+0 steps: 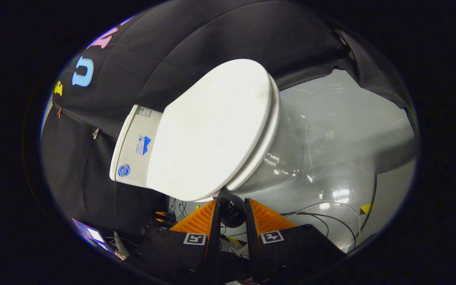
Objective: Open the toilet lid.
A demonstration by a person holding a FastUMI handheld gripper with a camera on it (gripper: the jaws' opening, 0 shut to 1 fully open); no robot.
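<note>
Toilet lid down flat on seat, seat on bowl. Tank behind lid, against booth wall. Toilet on floor. Tool just before lid's near edge, fingers slightly apart, nothing between. Cables on floor beyond fingers.
</note>
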